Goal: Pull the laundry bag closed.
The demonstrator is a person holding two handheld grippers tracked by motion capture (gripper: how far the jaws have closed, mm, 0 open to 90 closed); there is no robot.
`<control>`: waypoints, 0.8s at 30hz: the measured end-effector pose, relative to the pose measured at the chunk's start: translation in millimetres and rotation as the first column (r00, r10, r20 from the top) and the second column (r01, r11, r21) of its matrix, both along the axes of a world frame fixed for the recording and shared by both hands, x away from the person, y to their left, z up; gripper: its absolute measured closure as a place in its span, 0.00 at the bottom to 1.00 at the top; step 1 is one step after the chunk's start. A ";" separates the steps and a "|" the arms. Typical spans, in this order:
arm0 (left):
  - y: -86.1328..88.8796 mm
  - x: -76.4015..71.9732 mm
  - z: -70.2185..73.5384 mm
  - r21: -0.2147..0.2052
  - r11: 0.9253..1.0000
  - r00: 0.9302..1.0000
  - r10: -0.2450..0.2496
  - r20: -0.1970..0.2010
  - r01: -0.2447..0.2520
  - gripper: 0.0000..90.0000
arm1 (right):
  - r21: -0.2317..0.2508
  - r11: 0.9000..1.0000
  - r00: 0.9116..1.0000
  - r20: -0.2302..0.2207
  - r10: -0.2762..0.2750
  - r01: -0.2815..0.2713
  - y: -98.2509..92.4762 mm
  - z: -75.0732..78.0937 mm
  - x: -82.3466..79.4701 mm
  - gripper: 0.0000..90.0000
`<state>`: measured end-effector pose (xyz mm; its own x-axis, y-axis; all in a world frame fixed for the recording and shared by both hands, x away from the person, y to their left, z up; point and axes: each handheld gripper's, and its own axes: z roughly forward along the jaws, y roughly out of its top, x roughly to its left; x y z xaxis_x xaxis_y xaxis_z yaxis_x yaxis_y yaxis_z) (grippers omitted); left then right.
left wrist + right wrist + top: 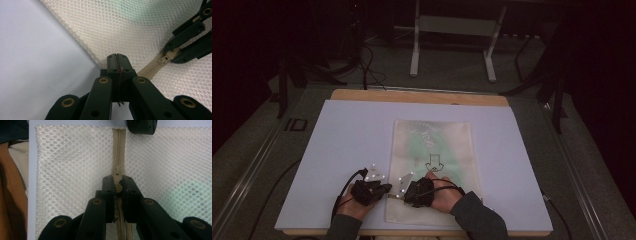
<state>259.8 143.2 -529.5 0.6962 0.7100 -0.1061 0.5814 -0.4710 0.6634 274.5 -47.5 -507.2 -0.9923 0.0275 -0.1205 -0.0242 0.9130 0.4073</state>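
Mesh bag (432, 165) lies flat on the white counter (342, 145), its beige zipper (119, 150) running ahead of the right hand-held gripper (118, 185); that gripper's jaws are clenched on the zipper slider (117, 171). Left hand-held gripper (117, 62) is pinched tight on the bag's edge, just beside the right one.

Overhead; gripper views close on mesh bag (130, 27)

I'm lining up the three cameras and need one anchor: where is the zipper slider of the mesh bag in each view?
High view: too small to make out; it would sit between the two grippers at the mesh bag's near edge.
Left gripper view: zipper slider at right, at the right gripper's tips.
Right gripper view: centre, just above the jaws.
Shared landmark: the beige zipper.
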 end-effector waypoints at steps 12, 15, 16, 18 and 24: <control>-0.3 -0.2 0.2 0.003 1.000 1.000 0.002 0.000 -0.002 0.99 | -0.016 1.000 1.000 0.011 0.007 -0.007 -5.5 0.9 -2.2 0.92; -0.3 -0.1 0.2 0.002 1.000 1.000 0.002 0.000 -0.002 0.99 | -0.020 1.000 1.000 0.013 0.005 -0.004 -6.9 1.1 -3.1 0.92; -0.4 -0.2 0.3 0.002 1.000 1.000 0.003 -0.001 -0.003 0.99 | -0.018 1.000 1.000 0.013 0.004 -0.004 -8.6 1.1 -3.0 0.92; -0.2 -0.1 0.2 0.002 1.000 1.000 0.003 -0.002 -0.003 0.99 | -0.016 1.000 1.000 0.011 0.004 -0.004 -10.0 1.0 -2.9 0.92; -0.3 -0.2 0.2 0.001 1.000 1.000 0.004 -0.002 -0.004 0.99 | -0.021 1.000 1.000 0.013 0.001 -0.001 -12.9 1.4 -4.1 0.92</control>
